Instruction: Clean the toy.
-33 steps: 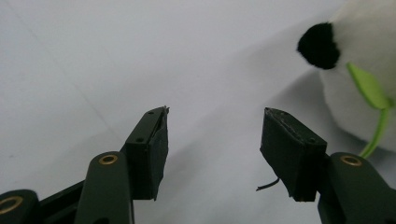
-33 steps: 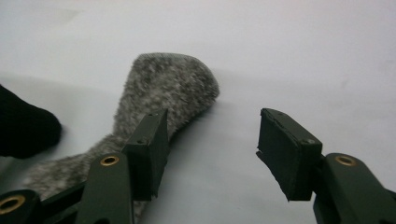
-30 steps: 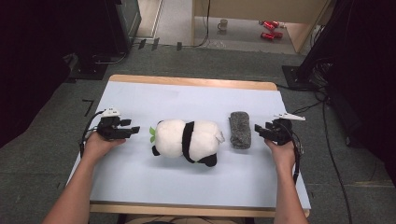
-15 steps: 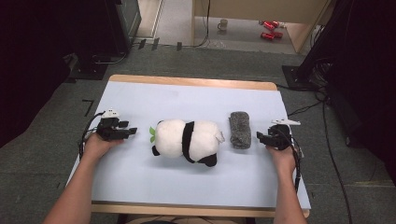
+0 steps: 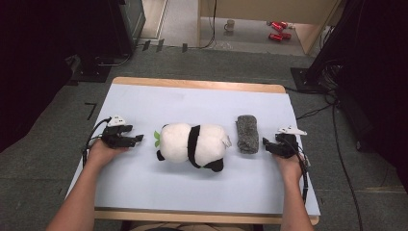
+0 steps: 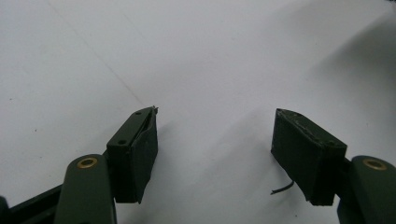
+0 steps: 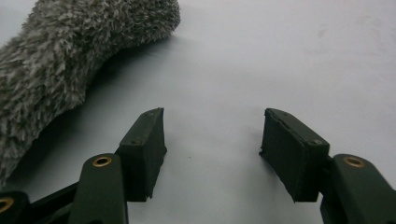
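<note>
Overhead look at a pale blue table with a wooden far edge. At its middle, lying lengthwise on its side, a black-and-white plush panda, a small green leaf at its left end. Just to the right of the panda, close to it but apart, a grey fuzzy cloth roll, set crosswise to the toy.

On the left, near the leaf end of the panda but not touching it, the left gripper in the person's left hand, pointing toward the toy. Seen along that same left gripper: jaws spread wide, just now opening further, bare table between them.

On the right, the right gripper in the right hand, low over the table, tips just beside the roll. Seen along the right gripper: jaws parted, also just now opening, nothing between them; the grey fuzzy cloth roll ahead and off to one side, its shaggy pile in sharp detail.

Probable step: the approach, both claws readied, nothing gripped yet. Next move, by the look of it: a short slide of the right claw sideways and forward to straddle the roll, then a firm pinch deep into the soft pile. For the left claw, room to reach the panda's near end or simply to steady it.
</note>
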